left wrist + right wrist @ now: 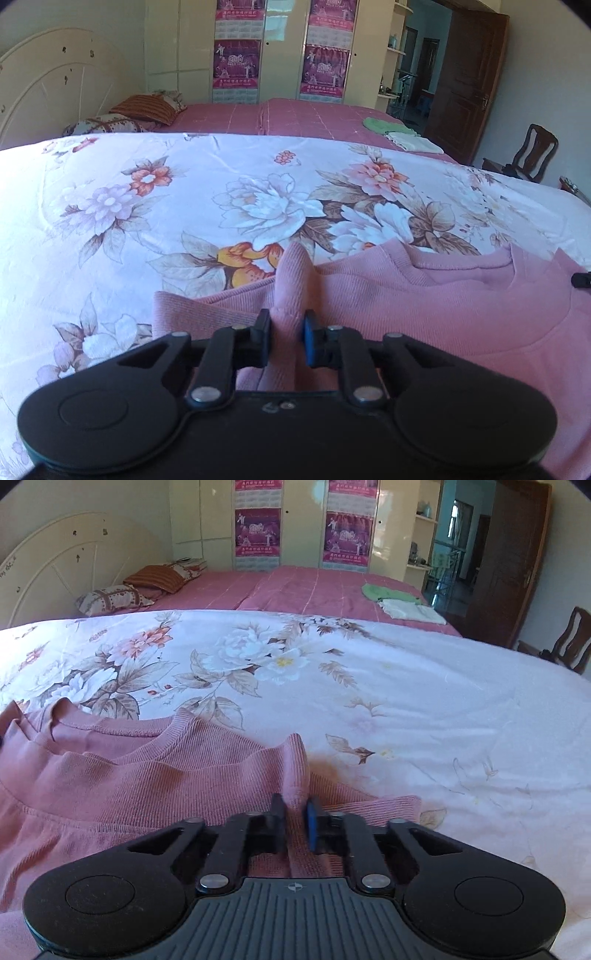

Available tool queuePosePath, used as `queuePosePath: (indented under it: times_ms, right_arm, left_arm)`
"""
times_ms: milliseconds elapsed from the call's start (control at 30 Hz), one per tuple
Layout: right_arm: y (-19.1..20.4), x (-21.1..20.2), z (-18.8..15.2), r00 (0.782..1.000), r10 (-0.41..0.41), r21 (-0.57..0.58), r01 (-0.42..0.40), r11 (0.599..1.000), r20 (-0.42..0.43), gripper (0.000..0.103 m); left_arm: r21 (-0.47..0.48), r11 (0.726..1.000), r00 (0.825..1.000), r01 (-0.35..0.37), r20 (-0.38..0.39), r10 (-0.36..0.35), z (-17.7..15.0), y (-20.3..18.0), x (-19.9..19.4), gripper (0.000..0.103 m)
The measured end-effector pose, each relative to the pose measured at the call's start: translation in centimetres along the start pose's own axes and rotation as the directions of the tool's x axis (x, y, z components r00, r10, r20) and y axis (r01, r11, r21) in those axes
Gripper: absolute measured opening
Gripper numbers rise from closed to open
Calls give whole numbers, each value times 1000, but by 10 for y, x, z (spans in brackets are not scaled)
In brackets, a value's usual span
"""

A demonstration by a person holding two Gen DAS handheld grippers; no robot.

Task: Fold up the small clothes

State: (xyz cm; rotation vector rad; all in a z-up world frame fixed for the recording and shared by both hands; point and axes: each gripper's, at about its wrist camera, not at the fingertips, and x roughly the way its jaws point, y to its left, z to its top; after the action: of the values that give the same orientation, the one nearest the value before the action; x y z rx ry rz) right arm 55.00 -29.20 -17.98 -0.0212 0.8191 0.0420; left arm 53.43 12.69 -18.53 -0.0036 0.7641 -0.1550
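A small pink ribbed sweater (424,295) lies on the floral sheet (184,206), neck opening facing away from me. My left gripper (287,325) is shut on a pinched-up fold at the sweater's left shoulder. In the right wrist view the same sweater (129,782) fills the lower left. My right gripper (295,812) is shut on a raised fold at its right shoulder, beside the short sleeve (388,805). The sweater's lower part is hidden under both grippers.
Folded green (388,125) and white (413,142) cloths lie on the pink bedspread (295,118) beyond the floral sheet. Pillows (140,110) sit by the headboard at left. A wooden chair (532,151) and a door stand at right.
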Motion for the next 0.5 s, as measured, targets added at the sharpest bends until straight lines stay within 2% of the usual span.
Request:
queuePosePath:
  times_ms: [67,167,233,267,300,333,367,400,467,500]
  right_arm:
    - [-12,-9,0,998,-32,59,29,998,50,9]
    - [-20,-1,-5,1000,-22,84,22,996,-5,9]
    - [-15,-8,-6,1000,-17,74,16,997,2,10]
    - [-13,-12,-4,1000,-10,77,8,997,14,15]
    - [-10,-18,-1,1000,6,77,-9,997,30,25]
    - [-4,-25,2,998,34,67,-38,997,53,32]
    - [3,-30,6,995,64,48,-68,997,70,43]
    - [11,-35,9,992,94,23,-96,995,82,51]
    - [33,-40,17,979,176,-26,-174,984,98,53]
    - [45,-39,21,969,232,-46,-229,972,88,53]
  left_arm:
    - [-28,1000,999,-13,33,14,-2,2,-3,15]
    - [-138,990,999,-18,46,24,-5,11,-4,15]
    - [-142,990,999,-16,33,21,-5,10,-6,23]
    - [-120,992,999,-24,29,27,-5,6,-9,26]
    - [-104,994,999,-21,37,25,-4,4,-13,29]
    - [-94,996,999,-12,49,17,-3,2,-19,31]
    - [-87,996,998,-2,64,8,-1,-1,-26,39]
    - [-79,997,997,9,81,-2,1,-4,-32,51]
    - [-29,999,993,31,112,-27,5,-15,-43,62]
    - [7,999,993,53,108,-53,7,-23,-46,62]
